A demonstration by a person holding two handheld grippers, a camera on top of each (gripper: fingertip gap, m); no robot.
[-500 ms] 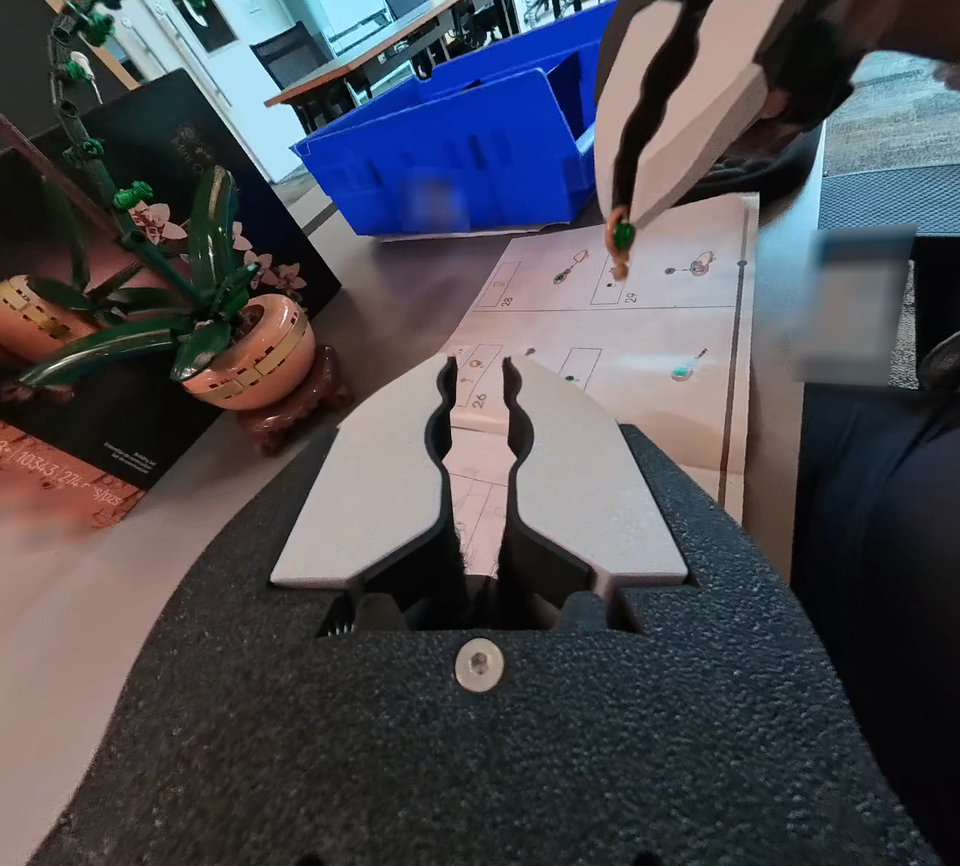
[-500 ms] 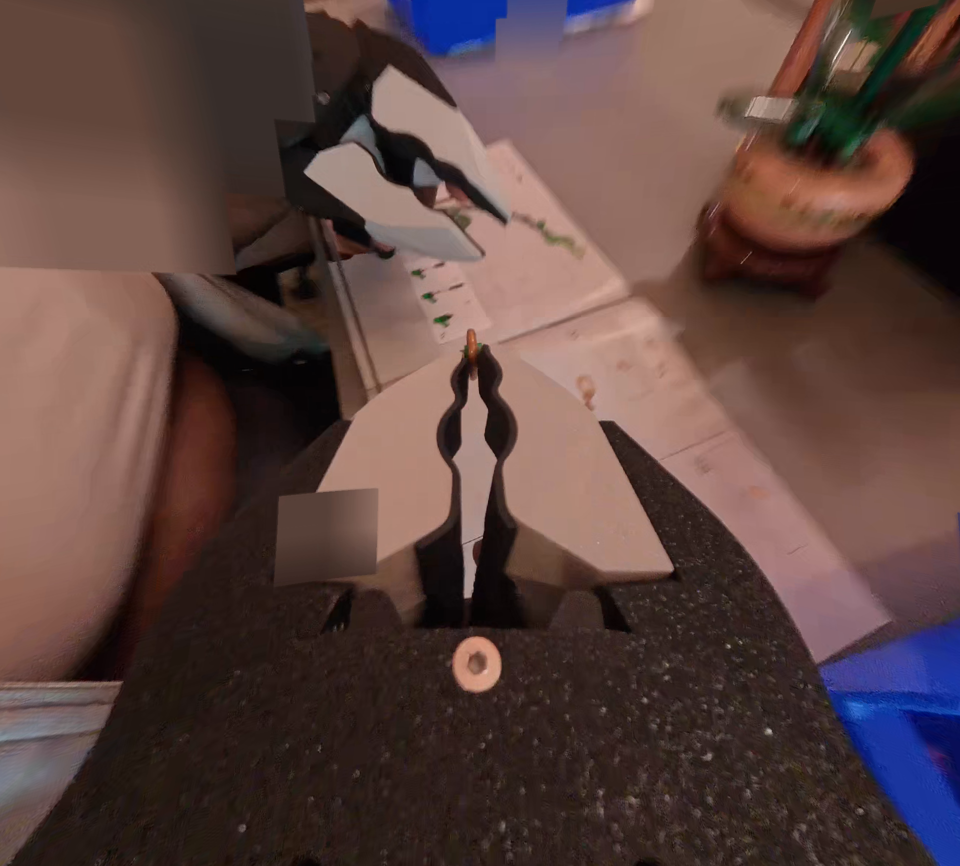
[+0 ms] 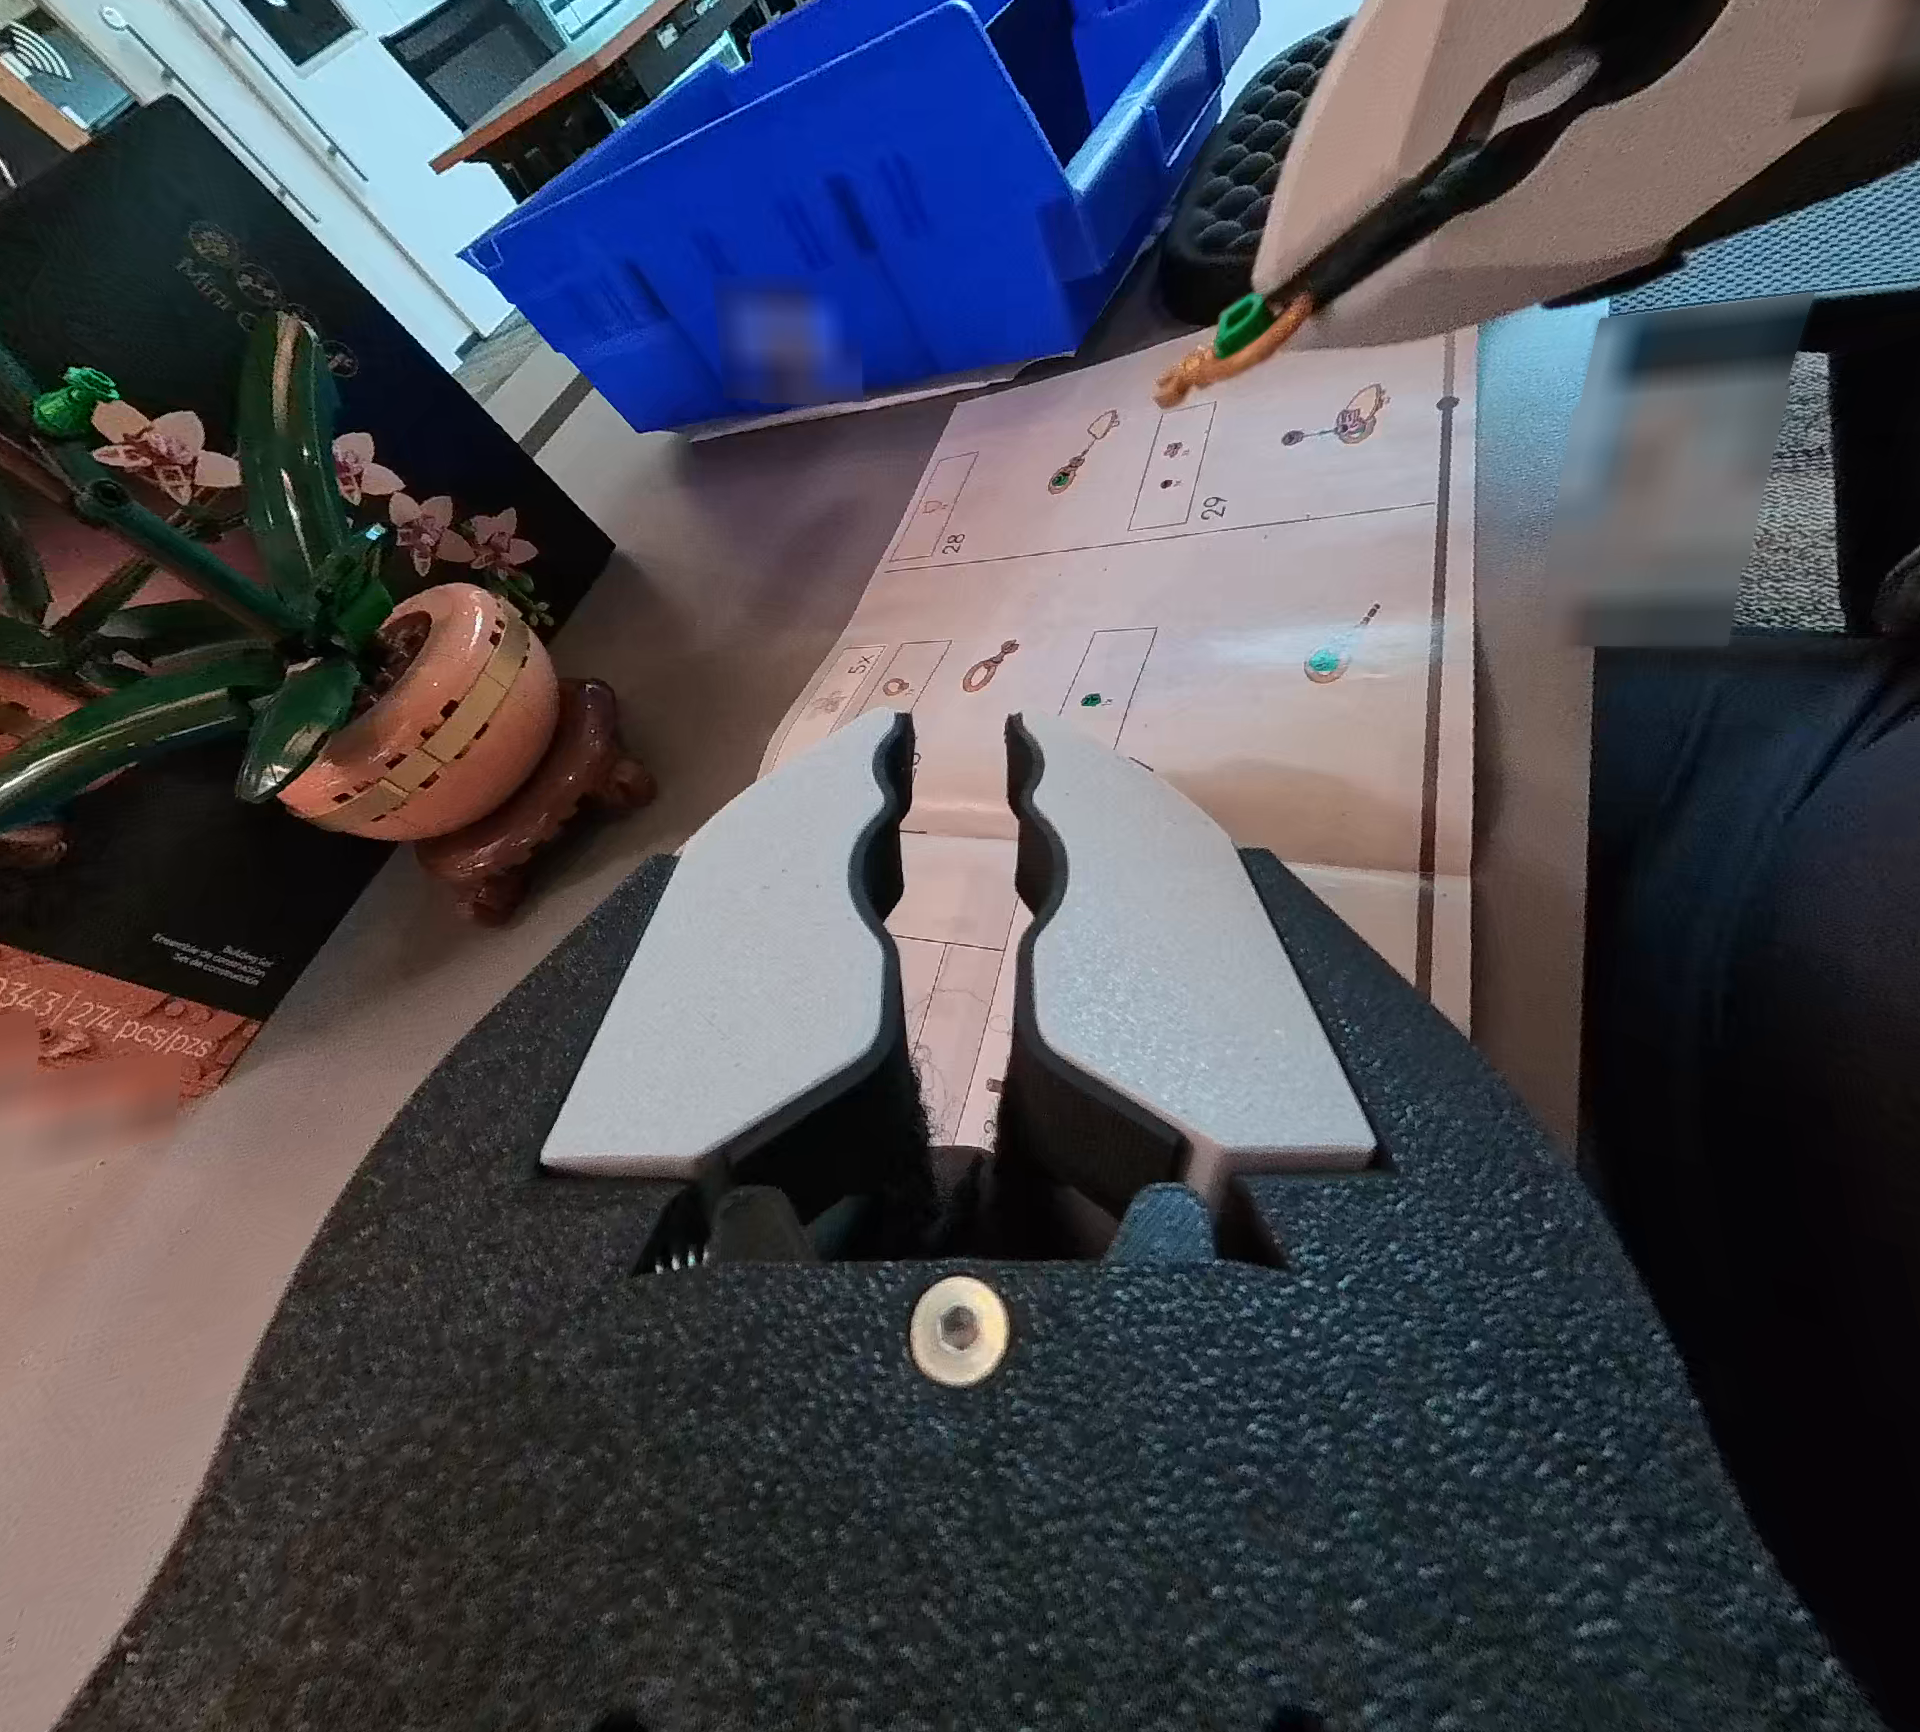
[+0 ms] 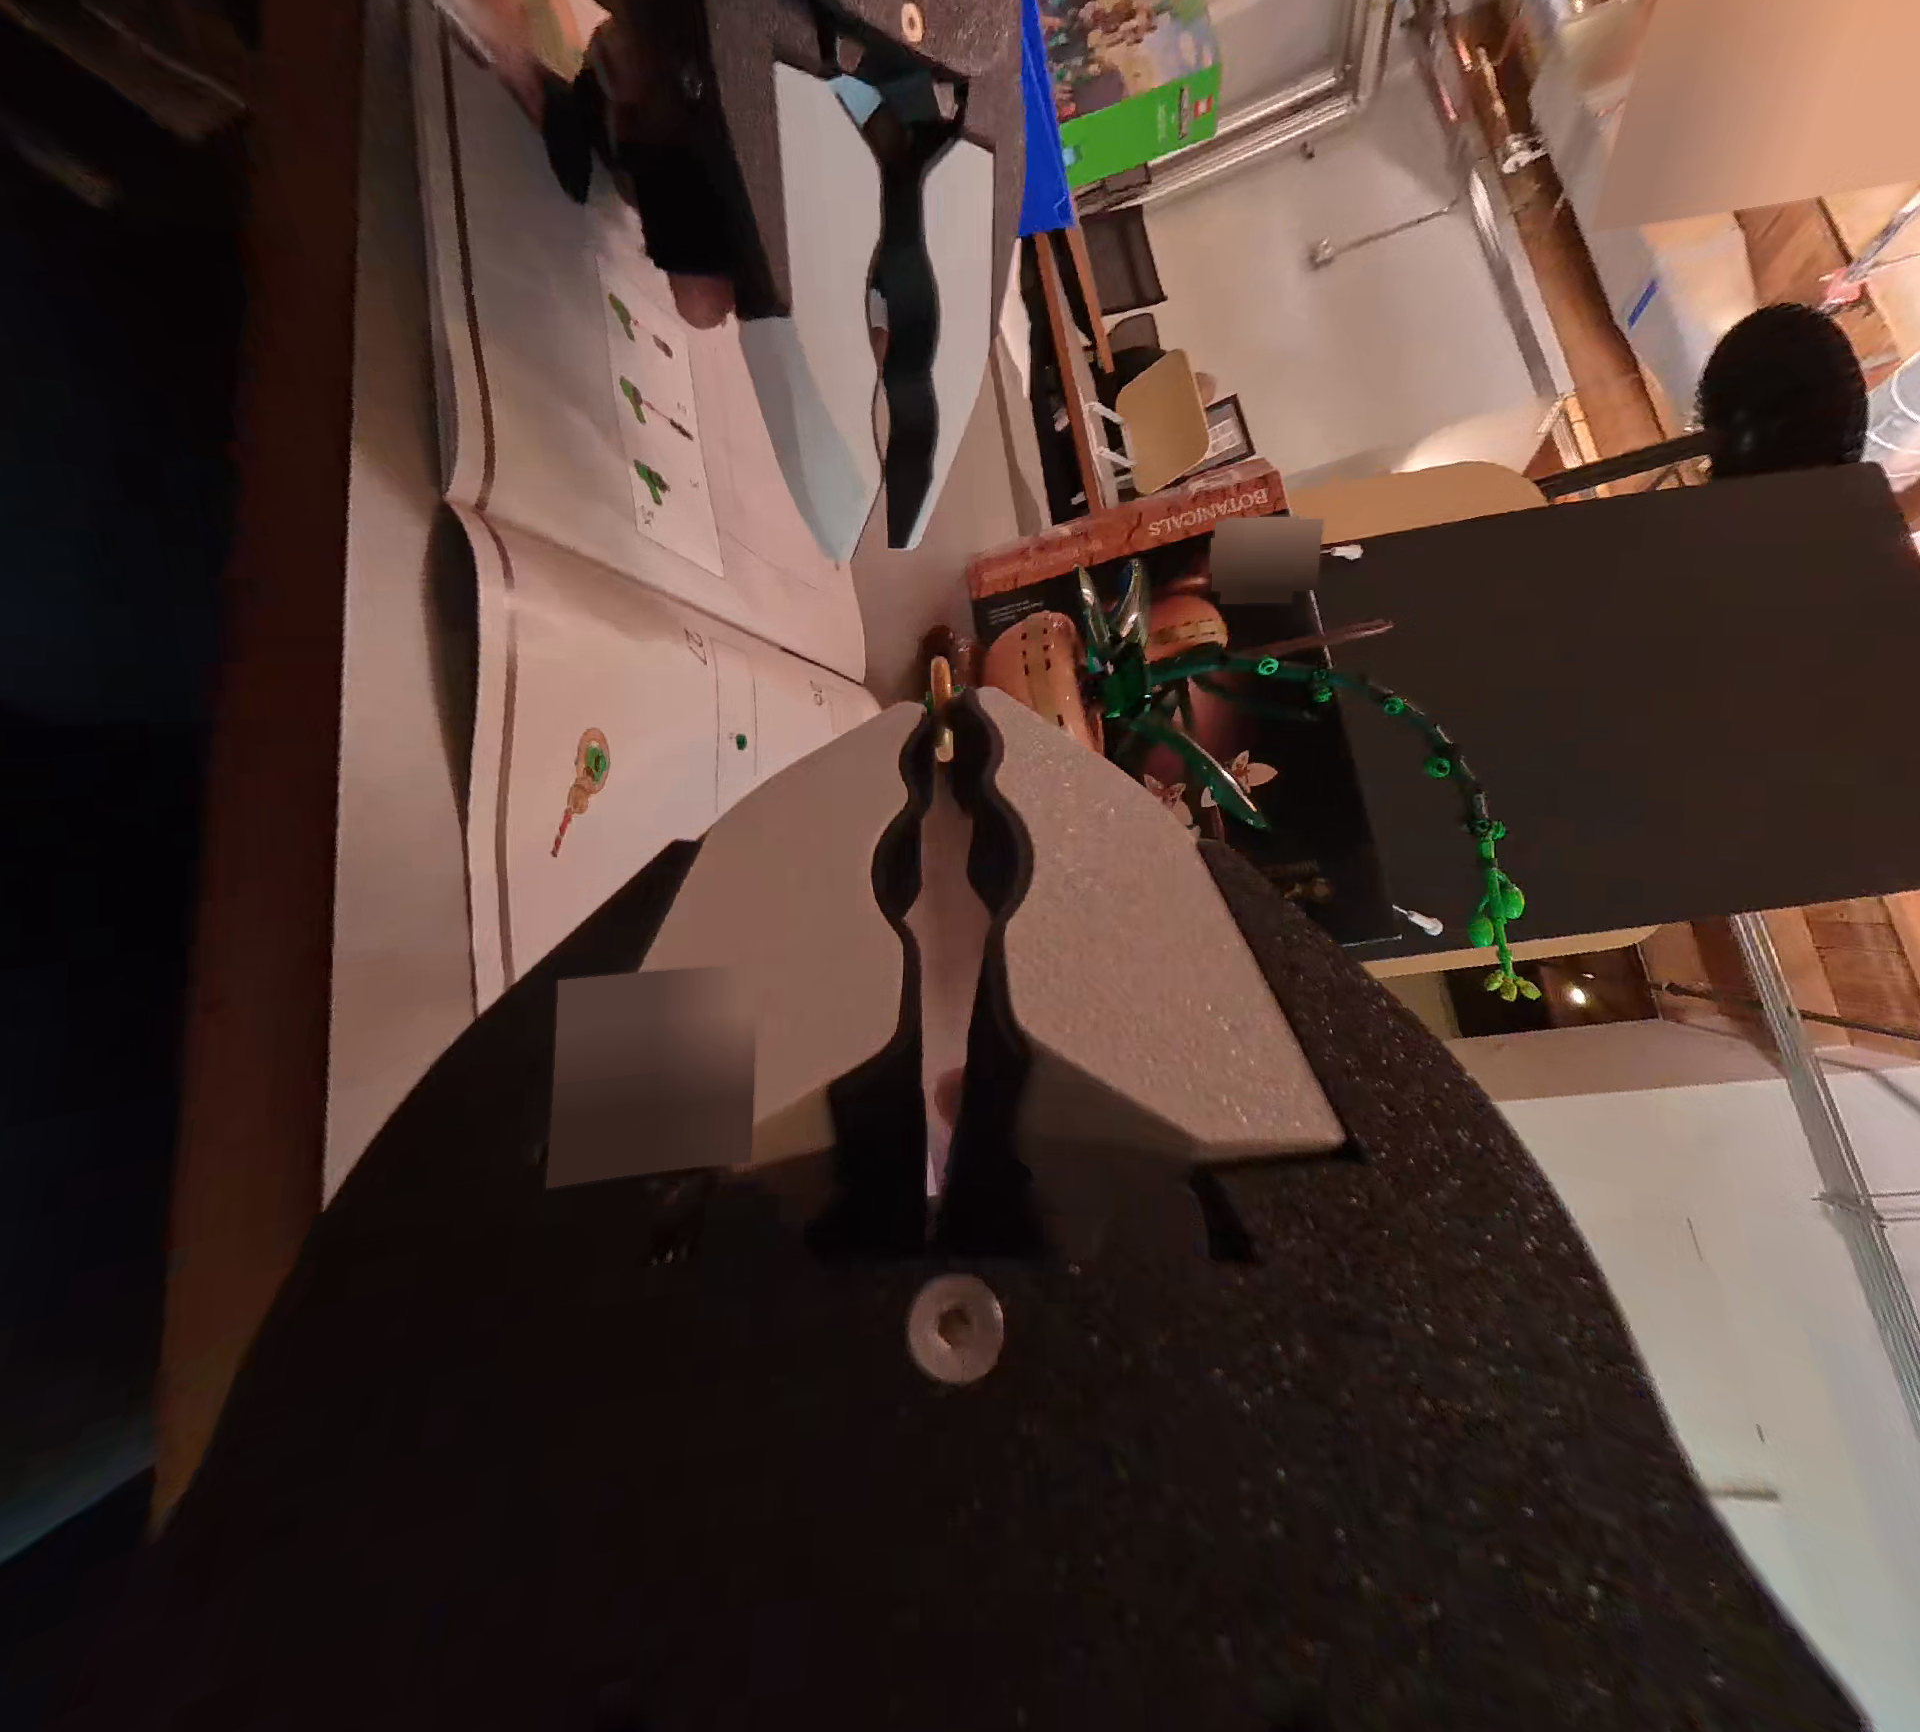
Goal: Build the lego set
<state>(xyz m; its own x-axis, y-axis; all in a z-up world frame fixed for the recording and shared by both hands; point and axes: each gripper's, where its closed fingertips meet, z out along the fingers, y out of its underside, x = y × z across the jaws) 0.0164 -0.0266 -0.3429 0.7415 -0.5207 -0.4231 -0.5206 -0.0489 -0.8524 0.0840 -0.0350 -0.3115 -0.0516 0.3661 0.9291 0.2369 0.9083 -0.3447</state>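
We have rolled our right gripper point(image 4: 951, 716) sideways, jaws clenched on the bud point(image 3: 1236, 342); left gripper point(image 3: 961, 732) waits released, ready to help.

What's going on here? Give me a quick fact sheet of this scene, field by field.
Left gripper: open, empty, above the open paper instruction booklet
Right gripper: shut on a small tan-and-green brick piece
Model: pink brick flowerpot with green leaves, on grey table
Behind: blue plastic bin
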